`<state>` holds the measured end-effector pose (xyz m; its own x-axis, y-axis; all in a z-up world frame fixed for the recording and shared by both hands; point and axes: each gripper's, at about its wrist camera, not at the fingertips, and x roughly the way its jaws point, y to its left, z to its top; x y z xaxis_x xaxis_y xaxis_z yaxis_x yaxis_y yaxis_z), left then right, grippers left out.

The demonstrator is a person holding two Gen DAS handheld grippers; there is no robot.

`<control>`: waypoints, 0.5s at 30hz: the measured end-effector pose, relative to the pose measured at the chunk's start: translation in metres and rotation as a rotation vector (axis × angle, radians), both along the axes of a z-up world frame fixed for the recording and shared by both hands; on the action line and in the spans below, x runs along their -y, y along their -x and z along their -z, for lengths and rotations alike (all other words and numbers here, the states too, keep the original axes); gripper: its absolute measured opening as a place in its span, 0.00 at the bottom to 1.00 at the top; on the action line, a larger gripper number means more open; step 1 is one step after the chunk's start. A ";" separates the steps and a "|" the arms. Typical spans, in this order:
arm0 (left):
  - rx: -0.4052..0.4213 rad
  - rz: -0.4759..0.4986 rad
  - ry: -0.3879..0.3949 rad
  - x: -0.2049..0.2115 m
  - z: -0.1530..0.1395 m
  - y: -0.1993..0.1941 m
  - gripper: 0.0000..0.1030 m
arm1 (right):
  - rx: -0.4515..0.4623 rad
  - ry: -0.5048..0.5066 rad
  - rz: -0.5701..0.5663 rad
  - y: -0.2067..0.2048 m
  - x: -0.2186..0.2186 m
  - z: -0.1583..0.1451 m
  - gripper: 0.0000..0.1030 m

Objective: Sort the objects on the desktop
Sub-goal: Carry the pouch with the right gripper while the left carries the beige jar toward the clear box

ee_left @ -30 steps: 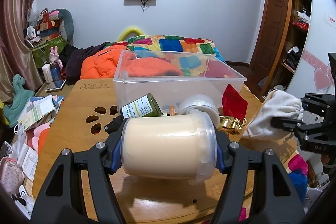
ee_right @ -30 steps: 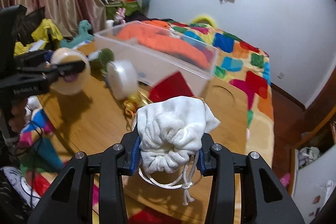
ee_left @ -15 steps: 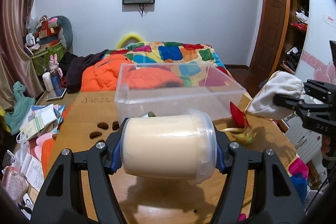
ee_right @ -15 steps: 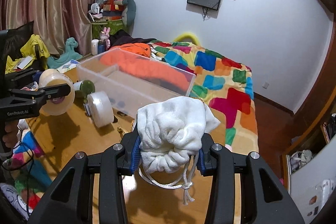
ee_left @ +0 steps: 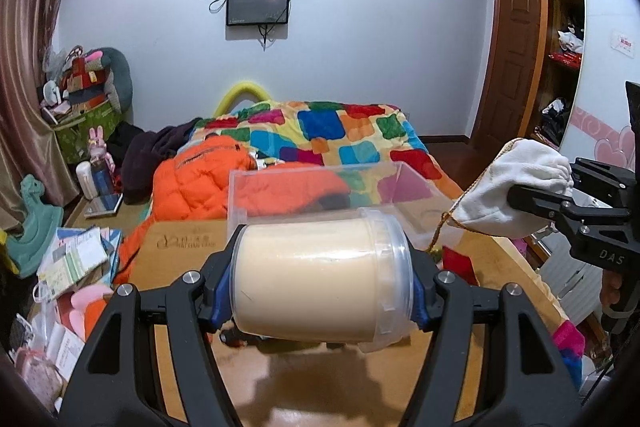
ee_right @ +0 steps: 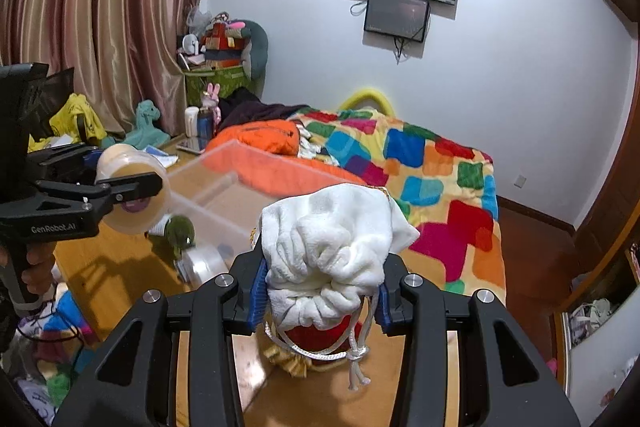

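My left gripper (ee_left: pixel 320 283) is shut on a clear jar of cream-coloured paste (ee_left: pixel 316 275), held on its side above the wooden table (ee_left: pixel 180 263). The jar also shows in the right wrist view (ee_right: pixel 132 191). My right gripper (ee_right: pixel 320 303) is shut on a white drawstring pouch (ee_right: pixel 332 247), held in the air at the right; the pouch also shows in the left wrist view (ee_left: pixel 516 191). A clear plastic bin (ee_left: pixel 320 187) stands on the table behind the jar, open at the top (ee_right: pixel 224 195).
On the table by the bin lie a green bottle (ee_right: pixel 176 231), a tape roll (ee_right: pixel 204 263) and a red and gold pouch (ee_right: pixel 320 343). Papers and toys (ee_left: pixel 76 259) lie left of the table. A bed with a patchwork quilt (ee_left: pixel 332 135) is behind.
Both grippers have risen with their loads. The table objects dropped lower in view, and the bin now sits below and behind the jar.
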<state>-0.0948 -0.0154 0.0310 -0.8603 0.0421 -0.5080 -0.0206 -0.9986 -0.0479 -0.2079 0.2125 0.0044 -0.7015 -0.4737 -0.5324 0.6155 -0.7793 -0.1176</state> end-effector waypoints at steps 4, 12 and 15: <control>-0.007 0.008 -0.002 0.004 -0.008 0.013 0.64 | -0.020 0.022 -0.004 0.009 0.007 -0.010 0.37; 0.007 0.003 0.043 0.006 -0.006 0.046 0.64 | -0.012 0.061 -0.008 0.033 0.020 -0.012 0.37; 0.024 0.004 0.046 0.007 0.000 0.057 0.64 | 0.006 0.055 -0.015 0.041 0.028 -0.005 0.37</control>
